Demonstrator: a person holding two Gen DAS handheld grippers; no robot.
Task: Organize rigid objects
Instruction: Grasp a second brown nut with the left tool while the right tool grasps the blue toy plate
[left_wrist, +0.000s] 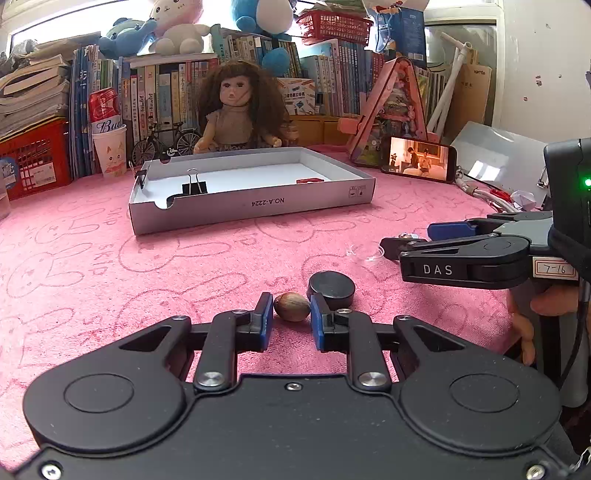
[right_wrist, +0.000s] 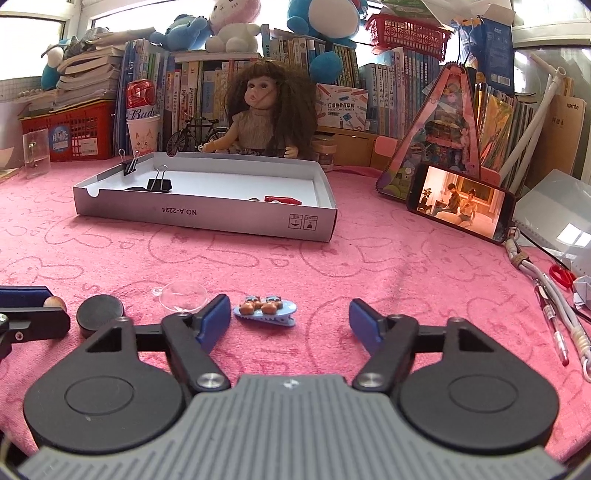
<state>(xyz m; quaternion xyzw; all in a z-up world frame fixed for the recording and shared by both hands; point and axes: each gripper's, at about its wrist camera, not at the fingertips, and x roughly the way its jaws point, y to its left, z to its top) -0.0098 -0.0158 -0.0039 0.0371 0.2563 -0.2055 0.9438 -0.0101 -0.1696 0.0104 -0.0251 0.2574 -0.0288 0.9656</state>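
Note:
My left gripper is shut on a brown nut, its blue pads pressing both sides of it on the pink cloth. A black round disc lies just behind the right pad. My right gripper stands open low over the cloth, and a blue hair clip with small bears lies between its fingers, nearer the left one, untouched. A clear plastic dome sits behind the left finger. The grey cardboard tray holds binder clips and a red item.
A doll, books, a can, a cup and a red basket line the back. A phone leans at the right beside cables, a pen and red scissors. A person's hand holds the right gripper.

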